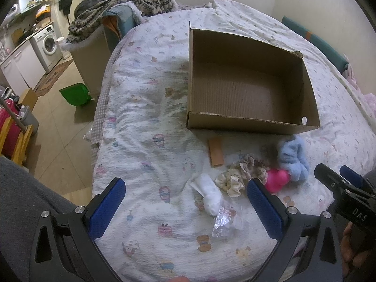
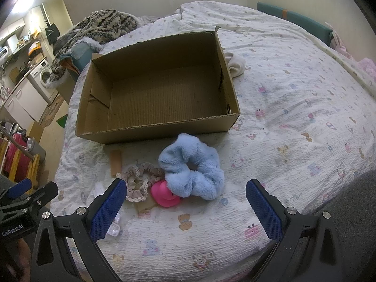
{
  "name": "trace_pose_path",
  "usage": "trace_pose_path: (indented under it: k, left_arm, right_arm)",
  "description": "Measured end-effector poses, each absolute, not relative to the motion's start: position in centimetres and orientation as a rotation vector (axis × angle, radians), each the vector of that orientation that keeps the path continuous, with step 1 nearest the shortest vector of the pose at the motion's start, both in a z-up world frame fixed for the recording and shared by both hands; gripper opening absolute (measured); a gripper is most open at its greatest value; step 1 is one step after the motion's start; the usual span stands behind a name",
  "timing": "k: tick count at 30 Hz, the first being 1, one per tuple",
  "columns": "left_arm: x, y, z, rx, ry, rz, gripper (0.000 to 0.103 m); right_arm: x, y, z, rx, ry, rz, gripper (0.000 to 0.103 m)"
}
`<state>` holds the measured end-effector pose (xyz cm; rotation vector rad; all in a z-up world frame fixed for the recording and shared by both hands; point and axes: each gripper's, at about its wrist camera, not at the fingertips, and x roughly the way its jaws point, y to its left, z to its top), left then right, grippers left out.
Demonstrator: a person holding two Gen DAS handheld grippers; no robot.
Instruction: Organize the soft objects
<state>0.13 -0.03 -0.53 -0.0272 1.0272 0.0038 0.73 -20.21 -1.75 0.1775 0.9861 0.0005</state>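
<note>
Lying on the printed bedsheet (image 2: 293, 108), the open cardboard box (image 2: 162, 127) is the landmark here; nothing shows inside it. All the soft things are in front of its near wall. The fluffy blue scrunchie (image 2: 190, 166) is just in front of that wall, and the pink rubber duck (image 2: 164, 193) touches its lower side. Beside the duck are the beige lace-edged scrunchie (image 2: 137, 182) and, in the left wrist view, a cream scrunchie (image 1: 229, 182). A cardboard tube (image 1: 215, 151) lies near the box's front wall, and a white rolled cloth (image 1: 210, 196) and a crumpled clear wrapper (image 1: 223, 223) are farther from it. A white cloth (image 2: 235, 64) touches the box's right wall. The left gripper (image 1: 186, 193) and the right gripper (image 2: 186, 193) both hang above the sheet with the 2 fingers spread wide, holding nothing.
</note>
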Motion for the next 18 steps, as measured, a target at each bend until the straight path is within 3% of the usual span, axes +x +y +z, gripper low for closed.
trace_pose_path:
  k: [18]
  left_arm:
    - [0.06, 0.01, -0.77, -0.028, 1.037, 0.003, 0.103]
  right_arm:
    - [0.81, -20.22, -1.63, 0.178, 0.989, 0.001, 0.103]
